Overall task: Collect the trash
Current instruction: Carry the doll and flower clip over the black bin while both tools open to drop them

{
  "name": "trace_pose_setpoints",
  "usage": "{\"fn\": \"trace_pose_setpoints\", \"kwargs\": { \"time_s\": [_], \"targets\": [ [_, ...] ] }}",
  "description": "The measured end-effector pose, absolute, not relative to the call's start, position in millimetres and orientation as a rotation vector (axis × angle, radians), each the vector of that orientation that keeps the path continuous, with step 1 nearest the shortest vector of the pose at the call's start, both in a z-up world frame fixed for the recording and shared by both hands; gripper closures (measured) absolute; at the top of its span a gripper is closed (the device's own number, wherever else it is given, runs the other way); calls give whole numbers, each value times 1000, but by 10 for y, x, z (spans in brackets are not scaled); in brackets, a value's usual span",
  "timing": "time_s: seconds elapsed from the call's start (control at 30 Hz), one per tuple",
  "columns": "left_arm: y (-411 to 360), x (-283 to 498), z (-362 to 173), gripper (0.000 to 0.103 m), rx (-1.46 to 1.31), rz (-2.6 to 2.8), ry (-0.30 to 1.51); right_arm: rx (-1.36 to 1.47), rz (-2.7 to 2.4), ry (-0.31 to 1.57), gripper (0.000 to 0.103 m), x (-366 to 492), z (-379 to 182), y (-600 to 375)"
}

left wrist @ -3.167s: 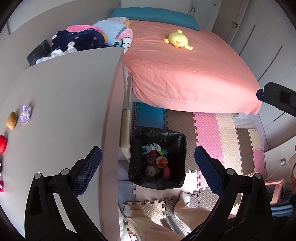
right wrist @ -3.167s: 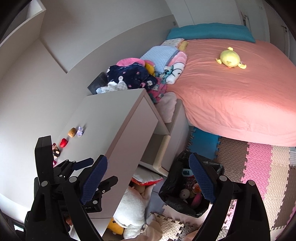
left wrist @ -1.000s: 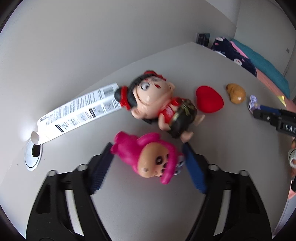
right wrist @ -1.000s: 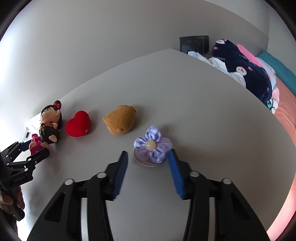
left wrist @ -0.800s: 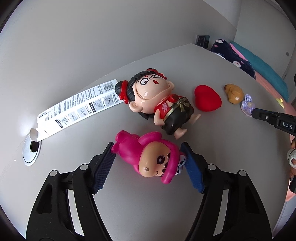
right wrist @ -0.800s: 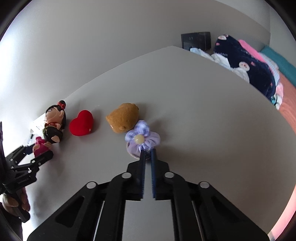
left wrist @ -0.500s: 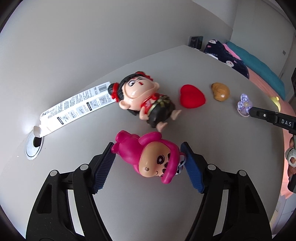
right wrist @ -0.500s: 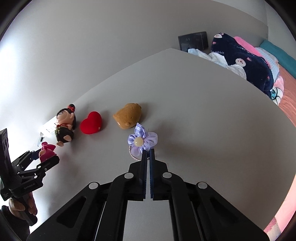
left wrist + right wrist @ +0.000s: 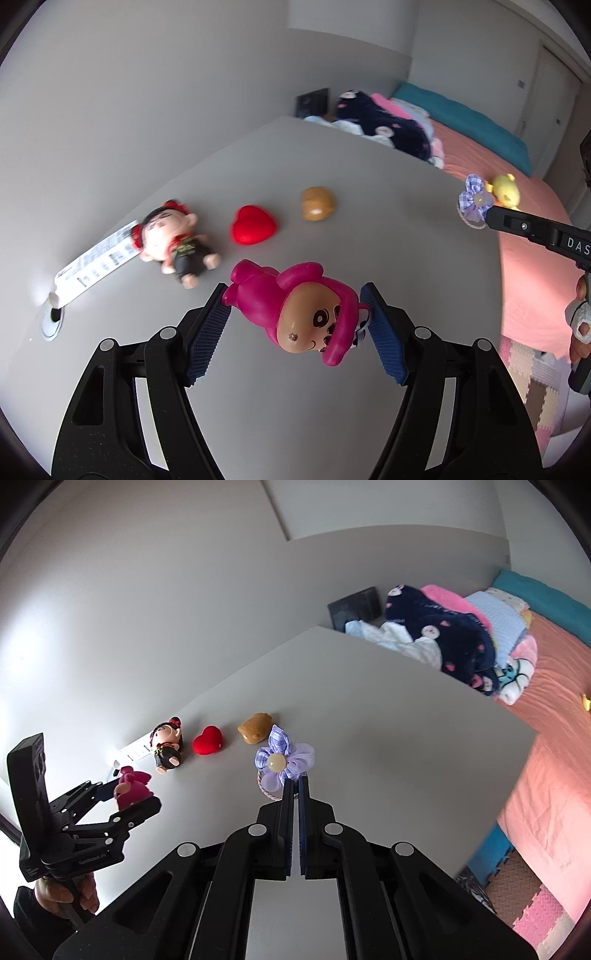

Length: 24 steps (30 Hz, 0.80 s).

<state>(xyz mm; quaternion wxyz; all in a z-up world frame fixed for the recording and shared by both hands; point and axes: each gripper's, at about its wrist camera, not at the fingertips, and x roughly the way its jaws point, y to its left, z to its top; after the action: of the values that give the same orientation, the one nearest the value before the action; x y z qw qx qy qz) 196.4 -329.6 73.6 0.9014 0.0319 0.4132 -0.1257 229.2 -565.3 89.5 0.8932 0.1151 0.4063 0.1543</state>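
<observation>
Evidently, so that both can be carried off as trash, a pink figure (image 9: 295,314) is clamped between the left tongs (image 9: 295,328) and a purple flower clip (image 9: 282,762) pinched in the nearly shut right tongs (image 9: 295,790), both held above the bench (image 9: 369,720).

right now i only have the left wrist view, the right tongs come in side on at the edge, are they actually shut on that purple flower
Observer: Yes. In the right wrist view the right tongs are shut on the purple fabric flower, pinching its lower edge.
Operator: is my pink doll visible from there
Observer: Yes, the pink hooded doll sits in the left tongs, raised off the white tabletop.
Operator: anything under the flower
Observer: Only bare tabletop; the brown bear-shaped toy lies just behind it.
</observation>
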Motion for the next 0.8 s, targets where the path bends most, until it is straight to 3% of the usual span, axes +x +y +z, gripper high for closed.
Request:
{"fn": "trace_pose_setpoints", "kwargs": {
  "time_s": [0.37, 0.8],
  "targets": [
    [-4471, 1677, 884, 33, 178, -500, 827, 307, 180, 779, 100, 1398, 1103, -6527],
    [-5857, 1138, 745, 33, 334, -808, 849, 391, -22, 798, 100, 412, 971, -7388]
  ]
}}
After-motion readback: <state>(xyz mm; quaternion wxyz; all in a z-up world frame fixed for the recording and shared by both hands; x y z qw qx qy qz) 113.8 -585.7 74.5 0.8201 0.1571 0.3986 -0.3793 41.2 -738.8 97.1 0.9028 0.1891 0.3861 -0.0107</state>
